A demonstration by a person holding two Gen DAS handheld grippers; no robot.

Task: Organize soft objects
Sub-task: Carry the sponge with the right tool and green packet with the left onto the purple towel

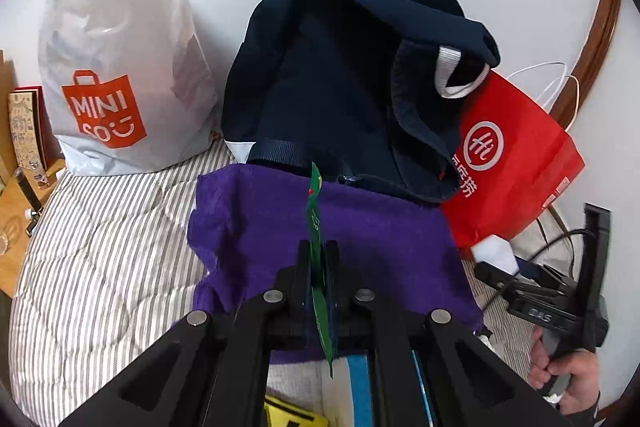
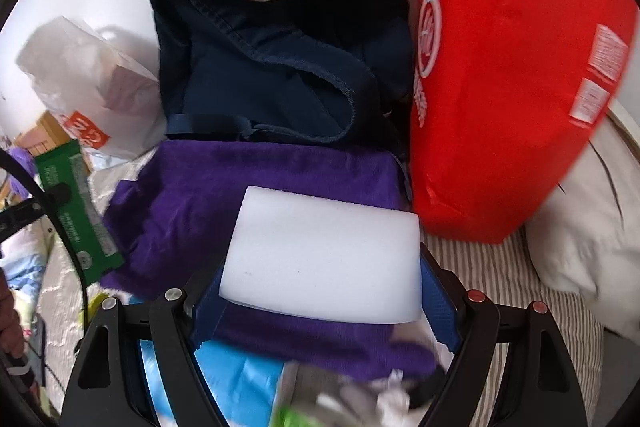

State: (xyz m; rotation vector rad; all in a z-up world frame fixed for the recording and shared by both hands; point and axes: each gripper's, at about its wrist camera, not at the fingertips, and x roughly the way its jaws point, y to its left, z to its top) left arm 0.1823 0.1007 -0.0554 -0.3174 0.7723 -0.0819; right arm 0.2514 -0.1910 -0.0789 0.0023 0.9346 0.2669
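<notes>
The left gripper is clenched on a flat green packet, held edge-on between its fingers above a purple towel. The towel lies on a striped bedsheet, its far edge against a navy backpack that leans on the white wall. The right gripper grasps a white foam block — its blue pads stand wide apart, one at each end of the block, seemingly pressing it, though the frame is blurred. A red paper bag stands just right of the backpack, a white plastic shopping bag to its left — both on the bed.
</notes>
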